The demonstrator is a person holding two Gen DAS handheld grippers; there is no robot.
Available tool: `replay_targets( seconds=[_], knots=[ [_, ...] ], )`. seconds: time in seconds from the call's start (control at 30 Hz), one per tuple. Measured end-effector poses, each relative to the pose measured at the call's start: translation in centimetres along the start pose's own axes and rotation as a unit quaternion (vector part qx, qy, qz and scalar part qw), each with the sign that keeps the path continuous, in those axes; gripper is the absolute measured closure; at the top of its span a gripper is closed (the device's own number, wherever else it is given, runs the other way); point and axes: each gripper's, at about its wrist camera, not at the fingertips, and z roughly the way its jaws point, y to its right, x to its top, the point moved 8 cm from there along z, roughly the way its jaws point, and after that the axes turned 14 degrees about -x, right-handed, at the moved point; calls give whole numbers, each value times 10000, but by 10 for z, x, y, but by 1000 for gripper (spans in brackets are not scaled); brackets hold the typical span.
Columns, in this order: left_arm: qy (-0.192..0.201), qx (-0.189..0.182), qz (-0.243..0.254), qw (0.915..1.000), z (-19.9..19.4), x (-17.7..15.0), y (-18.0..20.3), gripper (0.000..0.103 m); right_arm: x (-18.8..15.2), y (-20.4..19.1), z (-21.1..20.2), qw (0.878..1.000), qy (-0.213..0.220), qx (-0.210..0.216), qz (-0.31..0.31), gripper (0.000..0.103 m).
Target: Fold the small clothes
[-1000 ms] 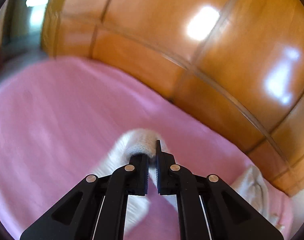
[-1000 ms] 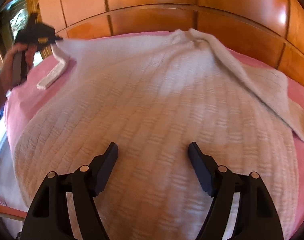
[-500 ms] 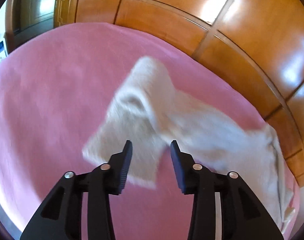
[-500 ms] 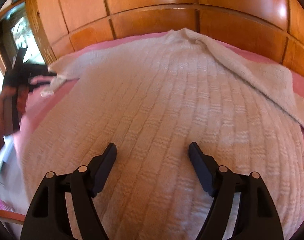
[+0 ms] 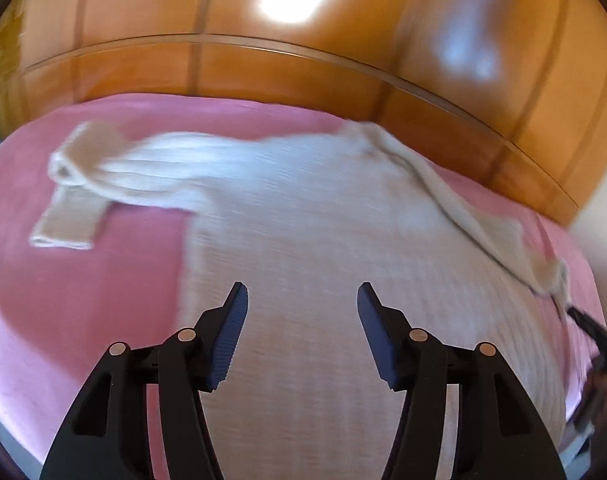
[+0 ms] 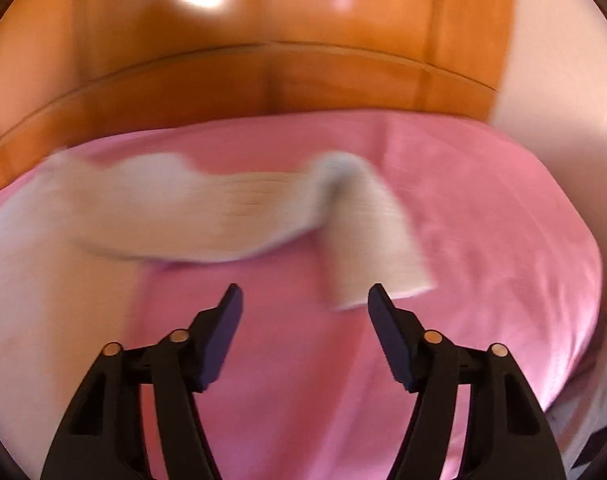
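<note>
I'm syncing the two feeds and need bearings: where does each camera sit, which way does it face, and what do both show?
Left wrist: behind the open left tongs, facing the headboard over the sweater body on the pink bed; the other tool shows blurred at the right edge.
Right wrist: behind the open right tongs, facing the headboard over the bent sleeve and bed.
Shared: sweater, bed, headboard.

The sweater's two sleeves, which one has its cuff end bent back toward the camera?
Both do. The left sleeve bends at its cuff end, and in the right wrist view the right sleeve bends likewise.
</note>
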Motion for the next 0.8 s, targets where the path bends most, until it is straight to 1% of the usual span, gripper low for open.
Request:
replay_targets(
  seconds=[0.03,0.07,0.1,0.13,0.17,0.2,0.23,0.33,0.4,0.5,0.6,0.67,0.7,0.73,0.8],
  knots=[
    [-61,-76,47,9999,3,-5,8,47,0,0,9,9999,-23,-68,-79,42],
    [-131,-156,91,9998,8,-9,16,47,-1,-1,16,9997,-39,-142,-213,47],
    [-221,-219,157,9994,15,-13,25,47,-3,-5,28,9986,-78,-277,-434,59],
    [-282,-229,211,9991,20,-17,30,47,-7,-2,36,9976,-96,-406,-561,67],
    [-358,-206,260,9988,26,-20,33,47,-7,2,41,9971,-82,-480,-591,80],
    [-464,-188,284,9983,32,-24,35,47,-6,8,39,9970,-63,-531,-555,90],
    [-544,-209,287,9979,38,-27,35,47,-1,11,35,9974,-21,-525,-499,90],
    [-700,-127,364,9968,46,-35,32,47,21,37,-3,9991,339,-268,-28,91],
    [-751,-112,395,9963,51,-38,30,47,39,58,-31,9978,599,-143,227,92],
    [-740,-106,519,9958,50,-39,29,47,69,95,-74,9931,1036,-73,546,92],
    [-728,-72,550,9958,52,-36,26,47,99,126,-94,9885,1272,-119,805,92],
    [-717,-79,498,9962,53,-36,25,47,117,135,-93,9871,1320,-277,862,94],
    [-709,-84,462,9964,53,-35,24,47,129,145,-85,9866,1290,-399,912,96],
    [-708,-93,443,9965,53,-34,23,47,136,148,-77,9865,1256,-462,945,101],
    [-722,-89,422,9965,55,-31,21,47,155,159,-53,9868,1090,-643,1012,101]
  ],
)
